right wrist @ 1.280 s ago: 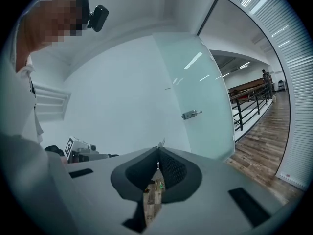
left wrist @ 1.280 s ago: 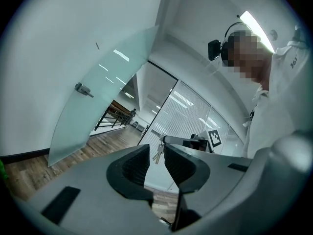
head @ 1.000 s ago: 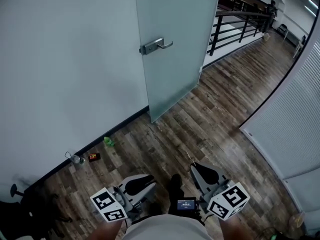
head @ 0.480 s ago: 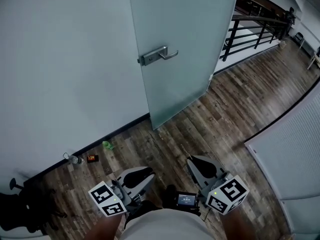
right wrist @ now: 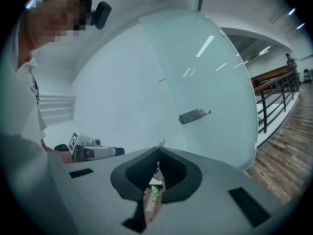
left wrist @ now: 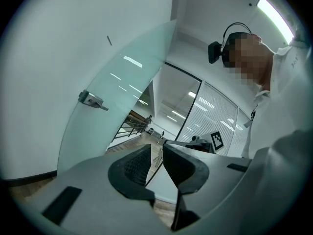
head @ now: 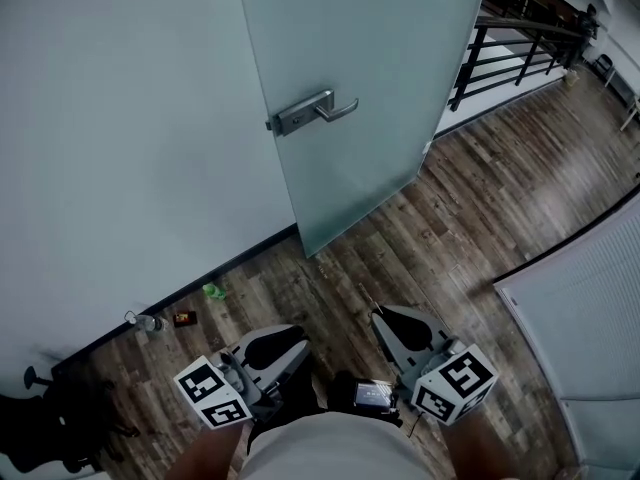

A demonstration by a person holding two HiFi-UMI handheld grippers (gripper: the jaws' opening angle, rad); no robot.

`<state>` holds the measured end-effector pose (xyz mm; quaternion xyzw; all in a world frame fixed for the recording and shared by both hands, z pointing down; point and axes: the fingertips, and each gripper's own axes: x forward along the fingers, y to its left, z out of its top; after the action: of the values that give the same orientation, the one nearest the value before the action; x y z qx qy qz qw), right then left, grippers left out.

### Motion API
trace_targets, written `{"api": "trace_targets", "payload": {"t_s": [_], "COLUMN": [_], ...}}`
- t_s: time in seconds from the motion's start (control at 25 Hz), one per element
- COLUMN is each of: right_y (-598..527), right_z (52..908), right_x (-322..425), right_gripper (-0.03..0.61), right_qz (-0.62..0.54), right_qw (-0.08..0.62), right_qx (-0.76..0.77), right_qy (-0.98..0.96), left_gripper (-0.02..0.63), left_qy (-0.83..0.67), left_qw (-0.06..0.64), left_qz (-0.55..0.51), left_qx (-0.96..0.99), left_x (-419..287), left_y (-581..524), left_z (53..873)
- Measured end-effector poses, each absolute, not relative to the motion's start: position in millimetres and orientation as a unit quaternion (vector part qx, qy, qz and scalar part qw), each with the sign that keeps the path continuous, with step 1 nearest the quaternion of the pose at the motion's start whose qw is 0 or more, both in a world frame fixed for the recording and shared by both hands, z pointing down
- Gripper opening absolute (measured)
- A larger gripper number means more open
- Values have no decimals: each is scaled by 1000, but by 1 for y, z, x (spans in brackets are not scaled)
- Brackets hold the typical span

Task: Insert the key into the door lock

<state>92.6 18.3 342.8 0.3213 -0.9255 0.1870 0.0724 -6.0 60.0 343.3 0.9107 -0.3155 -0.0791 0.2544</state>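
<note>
The right hand-held gripper (right wrist: 158,153) is clamped on the key (right wrist: 161,142), whose thin metal tip pokes out past the closed tips. The left hand-held gripper (left wrist: 156,155) has just been narrowing; its jaws stand apart with nothing between them. The frosted glass door (head: 370,88) and its lever handle (head: 312,111) are well ahead across the wooden floor (head: 420,238). Closing in comes first, I judge: keep the key level and steady, then find the keyhole, too small to make out from here.
</note>
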Motion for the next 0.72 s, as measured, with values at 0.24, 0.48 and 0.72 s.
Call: {"api": "trace_targets", "payload": {"t_s": [0.24,0.48,0.72], "right_y": [-33,-82,-118], "right_z": [343,335,334], "right_x": [61,30,9], "right_gripper": [17,17,17], "right_qz": [186,186,180], "right_qw": [76,70,69], "right_qx": [341,371,401], "right_qy": [-918,-907,-895], "left_gripper": [89,89,89], "left_qy": [-299,-277,-255], "left_qw": [260,268,269], "left_qz": [-81,-74,-68], "left_qx": [915,920,926], "left_x": [-41,-77,-106], "left_y": [0,-54,-94], "left_z": [345,341,342]}}
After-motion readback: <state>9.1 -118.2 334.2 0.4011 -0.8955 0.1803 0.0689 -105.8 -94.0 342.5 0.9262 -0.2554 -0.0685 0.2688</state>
